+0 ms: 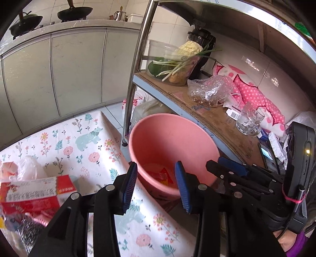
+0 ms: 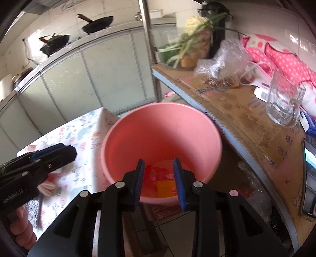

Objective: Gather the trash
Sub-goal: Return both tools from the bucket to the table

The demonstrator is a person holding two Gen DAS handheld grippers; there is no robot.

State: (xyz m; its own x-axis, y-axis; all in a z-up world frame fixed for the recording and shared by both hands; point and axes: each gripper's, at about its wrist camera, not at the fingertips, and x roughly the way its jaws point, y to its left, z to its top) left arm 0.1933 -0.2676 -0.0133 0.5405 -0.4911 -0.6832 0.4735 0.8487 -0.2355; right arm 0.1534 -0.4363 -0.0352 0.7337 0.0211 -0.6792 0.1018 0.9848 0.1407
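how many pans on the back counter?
2. One dark pan sits on the stove at the counter's middle, handle up; the other pan sits left of it near the frame edge. More could be hidden beyond the frame.

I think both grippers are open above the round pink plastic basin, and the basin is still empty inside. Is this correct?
Not quite: the round pink plastic basin is not empty. Red and orange wrappers lie at its bottom, as the right wrist view shows most clearly. The rest holds: the left gripper and the right gripper are both open above it, with nothing between their jaws.
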